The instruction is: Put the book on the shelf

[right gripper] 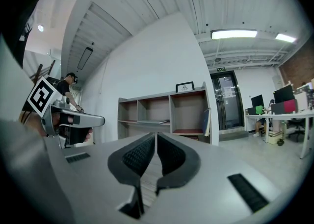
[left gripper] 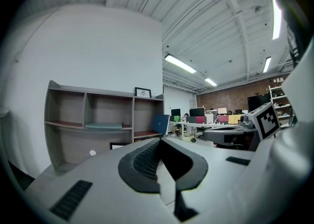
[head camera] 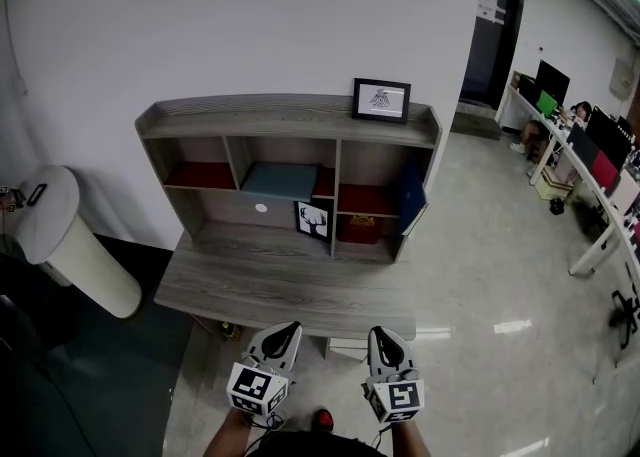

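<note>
Below, forearms (head camera: 228,437) cropped, book (head camera: 411,197) support unclear

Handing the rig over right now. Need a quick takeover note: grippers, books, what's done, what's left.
Left gripper: shut, empty. Right gripper: shut, empty. Both are held in front of the desk.
Blue book stands in the shelf's right bay. Teal book lies flat in the middle bay.
Done: both books appear shelved, none on the desk.
Left: probably nothing. Confirm which book was meant.
</note>
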The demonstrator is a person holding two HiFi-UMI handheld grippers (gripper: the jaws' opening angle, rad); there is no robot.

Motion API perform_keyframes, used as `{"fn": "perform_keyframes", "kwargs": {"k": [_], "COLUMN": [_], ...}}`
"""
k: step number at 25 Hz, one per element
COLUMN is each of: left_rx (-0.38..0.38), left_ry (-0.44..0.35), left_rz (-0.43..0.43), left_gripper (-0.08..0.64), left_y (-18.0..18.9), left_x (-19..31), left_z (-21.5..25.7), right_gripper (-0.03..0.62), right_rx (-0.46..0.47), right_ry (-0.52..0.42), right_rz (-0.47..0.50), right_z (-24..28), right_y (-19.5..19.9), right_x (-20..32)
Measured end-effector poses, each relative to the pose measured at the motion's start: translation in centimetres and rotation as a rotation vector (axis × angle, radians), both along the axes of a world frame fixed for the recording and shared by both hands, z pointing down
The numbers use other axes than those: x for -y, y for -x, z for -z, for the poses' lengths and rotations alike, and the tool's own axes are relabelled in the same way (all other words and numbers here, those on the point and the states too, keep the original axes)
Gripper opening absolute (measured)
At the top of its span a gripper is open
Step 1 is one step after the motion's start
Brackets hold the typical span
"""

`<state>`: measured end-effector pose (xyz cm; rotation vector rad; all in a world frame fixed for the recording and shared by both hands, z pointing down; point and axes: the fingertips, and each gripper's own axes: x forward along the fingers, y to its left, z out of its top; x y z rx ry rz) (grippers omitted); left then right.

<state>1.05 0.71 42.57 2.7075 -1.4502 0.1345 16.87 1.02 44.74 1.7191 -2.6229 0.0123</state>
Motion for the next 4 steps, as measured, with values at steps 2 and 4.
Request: {"fn": "perform_keyframes", "kwargs": {"k": [2,4], "left_rx": [0.001,0.003], "left_ry": [0.000,0.001], "left_rz": [-0.002,-0.002], "left_gripper": [0.005,0.005], "left_y": [-0.01,0.01], "left_x": [-0.10,-0.21], "left_z": [0.07,0.12], "right_gripper": [0.040,0.040], "right_rx": [-0.002,-0.002], "right_ry": [-0.001,-0.001], "right_rz": [0.002,0.003], "right_z": [0.08,0.18], "right_y": [0.06,0.13], "right_x": [-0.06,-0.14]}}
